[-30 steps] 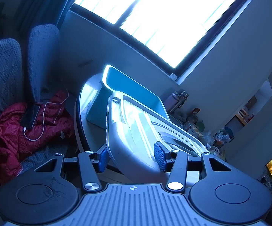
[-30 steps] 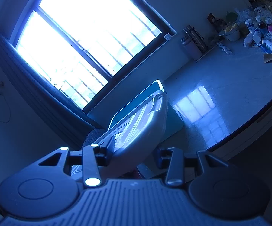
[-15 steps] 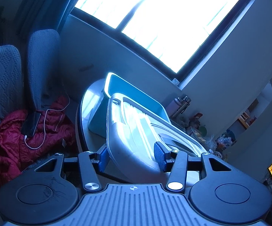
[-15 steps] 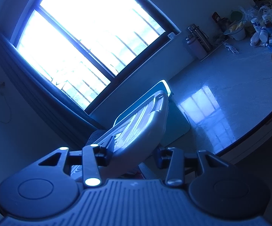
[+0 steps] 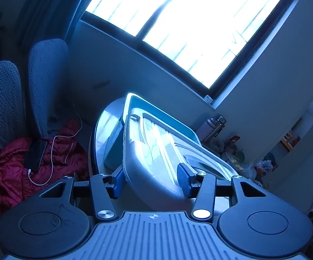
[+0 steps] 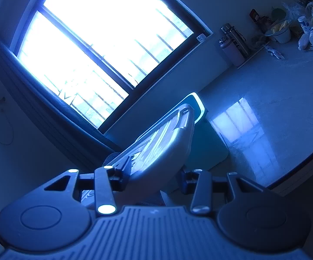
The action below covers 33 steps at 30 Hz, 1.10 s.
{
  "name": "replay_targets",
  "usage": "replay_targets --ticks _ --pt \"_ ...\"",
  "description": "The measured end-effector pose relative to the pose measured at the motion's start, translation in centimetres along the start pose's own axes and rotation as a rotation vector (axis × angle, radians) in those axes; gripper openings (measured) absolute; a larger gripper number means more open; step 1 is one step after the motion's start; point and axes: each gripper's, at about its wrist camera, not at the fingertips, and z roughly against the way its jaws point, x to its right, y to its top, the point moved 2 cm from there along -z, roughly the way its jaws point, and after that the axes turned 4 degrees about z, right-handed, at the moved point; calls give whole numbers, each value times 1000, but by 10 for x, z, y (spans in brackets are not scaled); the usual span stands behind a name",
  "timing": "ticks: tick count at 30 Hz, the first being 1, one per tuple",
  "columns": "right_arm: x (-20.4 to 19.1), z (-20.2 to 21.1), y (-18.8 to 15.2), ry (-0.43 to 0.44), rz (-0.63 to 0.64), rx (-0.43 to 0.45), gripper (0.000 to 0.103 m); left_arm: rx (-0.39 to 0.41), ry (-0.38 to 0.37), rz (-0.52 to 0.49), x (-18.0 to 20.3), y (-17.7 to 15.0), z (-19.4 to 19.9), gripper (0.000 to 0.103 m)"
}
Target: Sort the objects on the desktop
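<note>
A pale grey box lid (image 5: 152, 147) hangs tilted in the air, gripped at one end by both grippers. My left gripper (image 5: 151, 181) is shut on its near edge, blue pads pressed on either side. In the right wrist view the same lid (image 6: 169, 143) rises away from my right gripper (image 6: 155, 177), which is shut on its rim. Just beyond the lid's far end stands a teal storage box (image 5: 139, 103) on the round table (image 5: 104, 125). The box (image 6: 208, 147) is partly hidden behind the lid, and its inside cannot be seen.
Two thermos bottles (image 6: 232, 43) stand by the wall under the window. Bottles, a bowl and bags (image 6: 304, 28) crowd the far right of the table (image 6: 275, 108). Left of the table are grey chairs (image 5: 0, 97) with a red jacket (image 5: 15, 173) and a charging phone (image 5: 35, 156).
Both grippers kept their hold on the lid and tilted slightly. The teal box and table slid lower in the left view and rightward in the right view.
</note>
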Motion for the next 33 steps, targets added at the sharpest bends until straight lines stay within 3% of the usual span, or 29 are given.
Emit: replay_targets --ticks 33 --pt "7 -80 54 -6 18 1 44 -1 -14 12 11 61 -88 51"
